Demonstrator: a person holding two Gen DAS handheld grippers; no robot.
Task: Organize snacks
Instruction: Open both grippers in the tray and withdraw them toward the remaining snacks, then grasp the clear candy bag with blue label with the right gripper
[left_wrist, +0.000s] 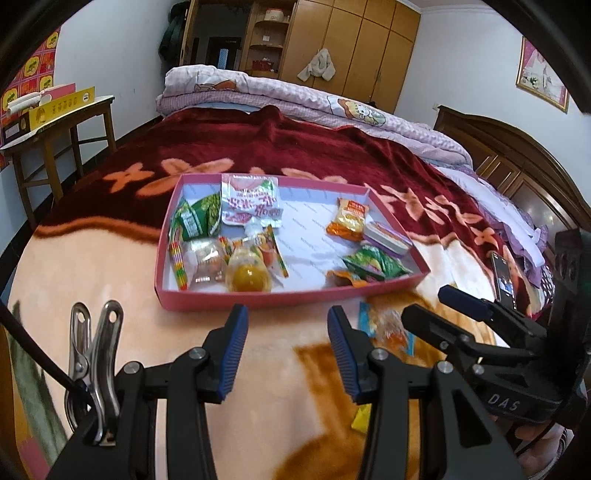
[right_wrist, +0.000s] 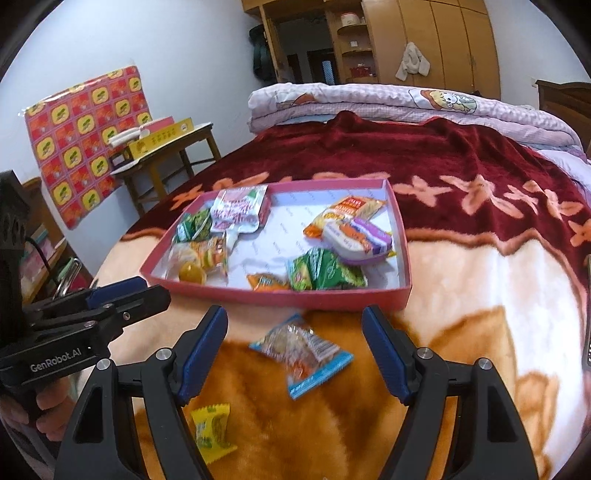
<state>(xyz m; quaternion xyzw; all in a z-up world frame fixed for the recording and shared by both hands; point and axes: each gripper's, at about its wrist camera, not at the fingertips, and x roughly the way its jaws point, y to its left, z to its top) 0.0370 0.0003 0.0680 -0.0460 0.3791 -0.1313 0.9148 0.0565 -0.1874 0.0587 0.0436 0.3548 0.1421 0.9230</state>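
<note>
Beyond the bed (left_wrist: 258, 140) stands a wooden wardrobe (left_wrist: 369, 48); a small wooden table (left_wrist: 62, 125) stands left of the bed, a phone (left_wrist: 503, 277) lies on it.

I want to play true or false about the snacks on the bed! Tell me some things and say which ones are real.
1. The pink tray sits on the blanket. True.
2. All the snacks are already in the tray. False: a blue-edged packet and a yellow candy lie on the blanket in front of it.
3. The right tongs are squeezing the blue-edged packet. False: they stand open, and the packet lies loose between them.
4. An orange jelly cup is in the tray. True.
5. The left tongs hold a green packet. False: they are empty; the green packets are in the tray.
</note>
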